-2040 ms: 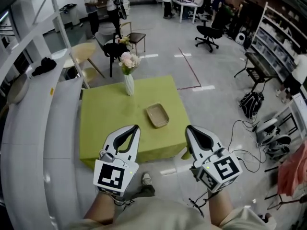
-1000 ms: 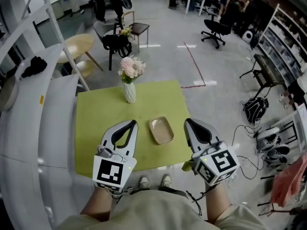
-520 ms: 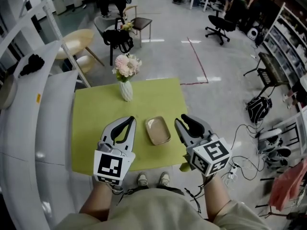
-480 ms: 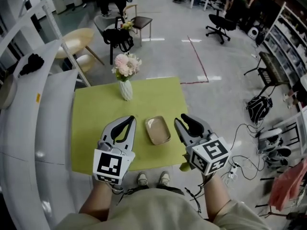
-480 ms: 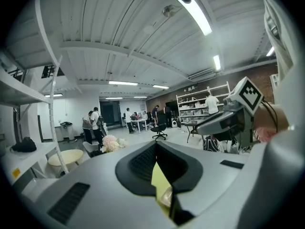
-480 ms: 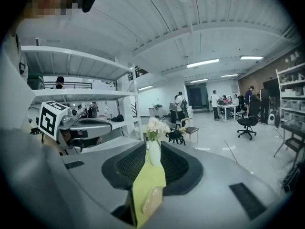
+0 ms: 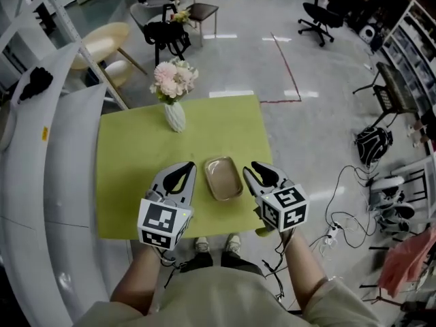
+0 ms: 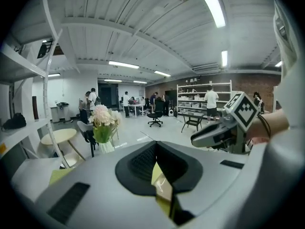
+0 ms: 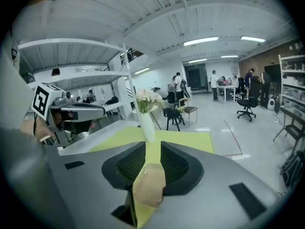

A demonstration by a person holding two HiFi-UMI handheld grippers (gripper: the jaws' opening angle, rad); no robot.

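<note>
At the near edge of the green worktop point(image 7: 133, 162), the person's forearms run off the bottom of the head view. A marker cube covers the back of each tool, so the jaws read best from the two gripper views. The left tool point(image 7: 184, 170) hangs over the near part of the worktop, left of the middle. Its jaws are drawn almost together, leaving a thin wedge of a gap with nothing in it. The right tool point(image 7: 256, 170) hangs over the near right corner, its jaws also almost together on a slightly wider slit, and it grips nothing. Through that slit only a sliver of the tan tray point(image 7: 223, 178) shows; the jaws hide the rest. In the head view the tray lies flat between the two tools, close to the near edge and just beside each; neither seems to touch it. Under that edge a pair of shoes point(image 7: 201, 244) peeps out, half covered by the worktop. Farther back a white vase point(image 7: 174, 116) of pink flowers point(image 7: 174, 79) stands upright by the far edge, left of the middle and well apart from the tray. White shelving point(image 7: 61, 148) runs along the left edge and is cut off by the frame. Beyond the far edge stand a black chair point(image 7: 165, 33) and a pale round table point(image 7: 102, 43) crossed by a shelf post. A backpack point(image 7: 371, 142) lies on the floor to the right.
</note>
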